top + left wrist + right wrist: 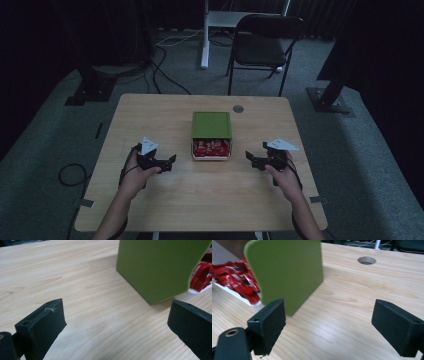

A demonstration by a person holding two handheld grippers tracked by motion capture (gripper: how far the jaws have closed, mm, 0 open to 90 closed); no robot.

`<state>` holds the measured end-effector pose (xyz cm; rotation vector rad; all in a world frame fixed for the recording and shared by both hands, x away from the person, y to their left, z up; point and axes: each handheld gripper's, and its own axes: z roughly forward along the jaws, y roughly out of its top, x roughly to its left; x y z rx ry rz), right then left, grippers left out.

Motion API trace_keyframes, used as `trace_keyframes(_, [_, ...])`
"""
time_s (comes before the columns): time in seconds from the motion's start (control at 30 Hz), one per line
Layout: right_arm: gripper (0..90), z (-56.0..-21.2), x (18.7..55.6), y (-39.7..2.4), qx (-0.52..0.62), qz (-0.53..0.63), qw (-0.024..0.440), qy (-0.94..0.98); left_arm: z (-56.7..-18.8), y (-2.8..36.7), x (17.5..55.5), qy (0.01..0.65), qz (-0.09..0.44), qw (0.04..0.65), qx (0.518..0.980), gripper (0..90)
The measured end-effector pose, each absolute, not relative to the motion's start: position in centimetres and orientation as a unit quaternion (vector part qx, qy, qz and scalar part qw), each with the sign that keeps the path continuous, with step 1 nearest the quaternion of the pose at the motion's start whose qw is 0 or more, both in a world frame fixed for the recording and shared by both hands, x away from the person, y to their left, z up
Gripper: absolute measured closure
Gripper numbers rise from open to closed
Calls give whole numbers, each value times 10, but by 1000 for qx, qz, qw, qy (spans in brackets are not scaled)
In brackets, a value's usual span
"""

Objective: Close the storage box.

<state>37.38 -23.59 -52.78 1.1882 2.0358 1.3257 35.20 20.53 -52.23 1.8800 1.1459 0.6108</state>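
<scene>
A white box (211,157) of red packets (211,147) sits at the middle of the wooden table (200,200). A green lid (211,124) covers its far part and leaves the near part uncovered. My left gripper (171,161) is held just left of the box, open, with nothing between its jaws. My right gripper (248,157) is held just right of the box, also open and empty. The left gripper view has the green lid (160,265) ahead at the right with red packets (202,275) beyond it. The right gripper view has the lid (287,270) ahead at the left beside red packets (234,280).
A round cable hole (238,108) lies in the table behind the box, and the same hole (366,260) appears in the right gripper view. A black chair (262,42) and a white desk leg (205,35) stand beyond the table. Cables lie on the floor.
</scene>
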Motion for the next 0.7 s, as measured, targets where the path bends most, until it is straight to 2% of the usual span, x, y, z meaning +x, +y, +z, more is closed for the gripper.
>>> trace_keyframes(0.7, [117, -547, 348, -293, 496, 433, 246, 711, -539, 247, 329, 514, 248, 386, 725, 20])
